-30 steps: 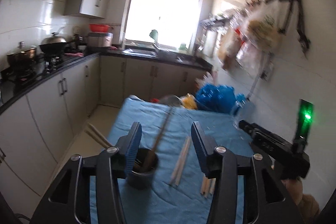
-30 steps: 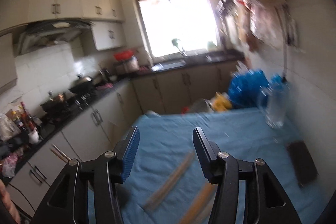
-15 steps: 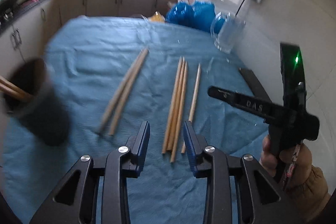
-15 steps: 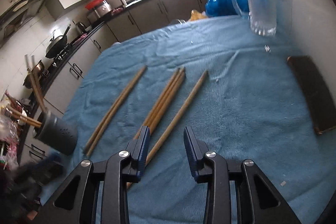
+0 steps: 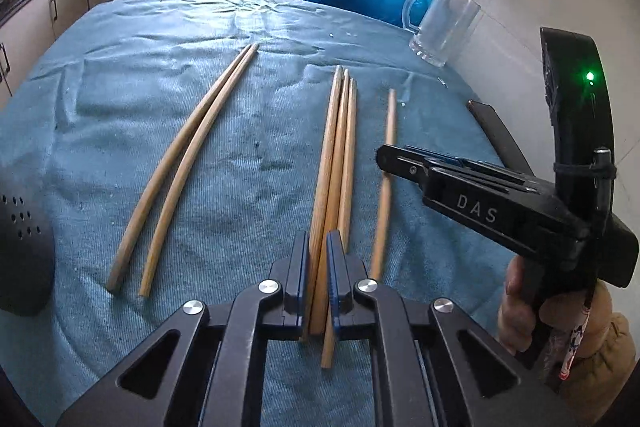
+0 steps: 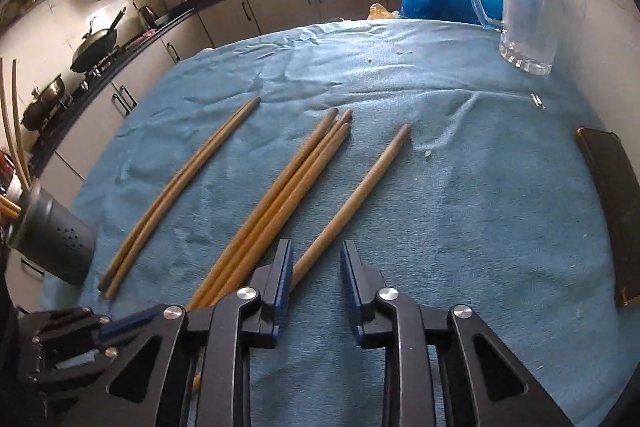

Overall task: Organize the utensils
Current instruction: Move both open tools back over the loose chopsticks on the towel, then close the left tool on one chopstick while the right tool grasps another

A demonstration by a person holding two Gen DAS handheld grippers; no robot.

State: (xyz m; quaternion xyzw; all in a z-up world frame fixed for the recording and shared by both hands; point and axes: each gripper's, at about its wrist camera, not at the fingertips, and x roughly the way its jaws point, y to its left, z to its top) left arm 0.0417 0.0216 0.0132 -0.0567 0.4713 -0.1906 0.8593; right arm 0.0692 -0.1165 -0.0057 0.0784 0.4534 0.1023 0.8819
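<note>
Left wrist view
Left gripper [image 5: 318,259]: its jaws have just been closing and now stand almost together, pinching a chopstick of the middle bundle [image 5: 340,163] between the blue pads.
Middle bundle: three wooden chopsticks lying side by side and touching on the blue cloth [image 5: 160,67], running away from the camera.
Curved pair [image 5: 184,163]: two bent chopsticks to the left of the bundle, apart from it, their far tips together.
Single chopstick [image 5: 386,179]: just right of the bundle; its near part looks blurred.
Right gripper [image 5: 386,157]: seen from the side at right, its tip at the single chopstick; whether the pads press it I cannot tell here.
Hand [image 5: 532,311]: grips that tool's handle at lower right.
Holder [image 5: 20,243]: dark perforated cup at the left edge.
Glass mug [image 5: 444,21]: upright at the far right of the cloth.

Right wrist view
Right gripper [image 6: 316,261]: jaws have just been closing, a clear gap remaining; the single chopstick [image 6: 360,183] runs in beside the left pad, and the right pad stands off it.
Middle bundle [image 6: 280,183]: left of the single chopstick, its near ends hidden behind the left finger.
Curved pair [image 6: 176,191]: further left.
Holder [image 6: 56,239]: at the cloth's left edge, chopsticks standing in it.
Left gripper [image 6: 132,319]: partly visible at lower left, at the bundle's near ends.
Dark flat object [image 6: 612,203]: at the right edge of the cloth.
</note>
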